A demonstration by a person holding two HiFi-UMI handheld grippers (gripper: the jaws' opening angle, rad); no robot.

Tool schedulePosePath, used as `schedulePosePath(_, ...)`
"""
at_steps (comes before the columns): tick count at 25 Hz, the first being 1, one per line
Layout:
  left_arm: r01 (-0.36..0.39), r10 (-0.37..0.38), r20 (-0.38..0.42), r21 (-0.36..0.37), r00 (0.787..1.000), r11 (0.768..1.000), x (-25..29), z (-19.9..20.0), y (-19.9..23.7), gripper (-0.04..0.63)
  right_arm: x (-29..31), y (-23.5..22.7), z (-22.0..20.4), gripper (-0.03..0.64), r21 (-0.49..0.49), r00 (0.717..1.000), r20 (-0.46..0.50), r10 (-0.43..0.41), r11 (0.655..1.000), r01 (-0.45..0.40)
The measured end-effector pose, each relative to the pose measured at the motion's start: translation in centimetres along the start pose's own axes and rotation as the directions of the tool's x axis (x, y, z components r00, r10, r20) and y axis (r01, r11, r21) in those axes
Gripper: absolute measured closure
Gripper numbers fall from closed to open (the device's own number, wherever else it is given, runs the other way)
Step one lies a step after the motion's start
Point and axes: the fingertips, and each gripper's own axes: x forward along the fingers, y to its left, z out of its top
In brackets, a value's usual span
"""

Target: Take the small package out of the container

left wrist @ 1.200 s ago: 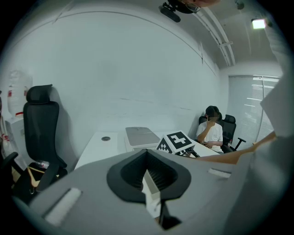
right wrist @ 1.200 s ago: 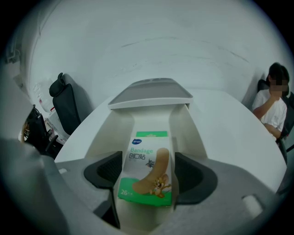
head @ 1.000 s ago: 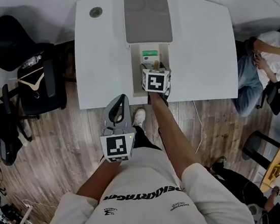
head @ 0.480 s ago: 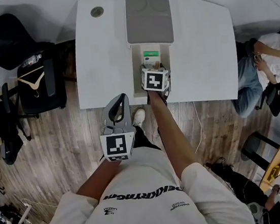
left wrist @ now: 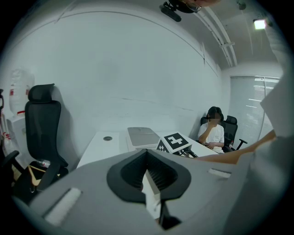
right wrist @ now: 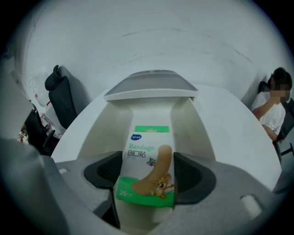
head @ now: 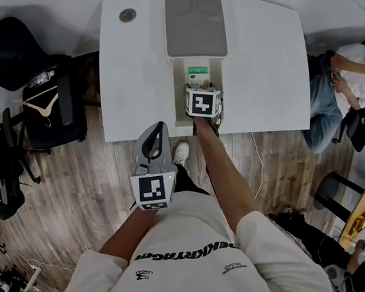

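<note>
Right tongs [right wrist: 146, 181] closed on box [right wrist: 147, 156], pads against both side faces. Box upright between jaws, low inside container [right wrist: 98, 133]: walls either side, lid [right wrist: 151, 87] just ahead. Over last second almost nothing shifted: grip looks set, no lift yet, removal still to do. Left tongs [left wrist: 147, 153] closed, empty, held behind-left of right tongs.

Left gripper [head: 154, 132]: jaws pressed together, nothing held; pointed toward 12 o'clock, held close to the body.
Right gripper [right wrist: 147, 179]: jaws closed on the package [right wrist: 148, 153]; set at 1 o'clock of the left gripper.
Right arm [head: 223, 176]: stretched toward 12 o'clock.
Left arm [head: 125, 240]: bent.
</note>
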Motion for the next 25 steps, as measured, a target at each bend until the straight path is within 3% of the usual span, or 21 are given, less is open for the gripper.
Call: schedulePosePath(25, 0.016, -0.016, 0.01, -0.002, 1.0, 1.0, -1.7, 0.0, -0.3, 0.592, -2.7, -0.2, 0.1, 0.273, 0.057, 0.998, 0.068, 0.014, 0.998, -0.017)
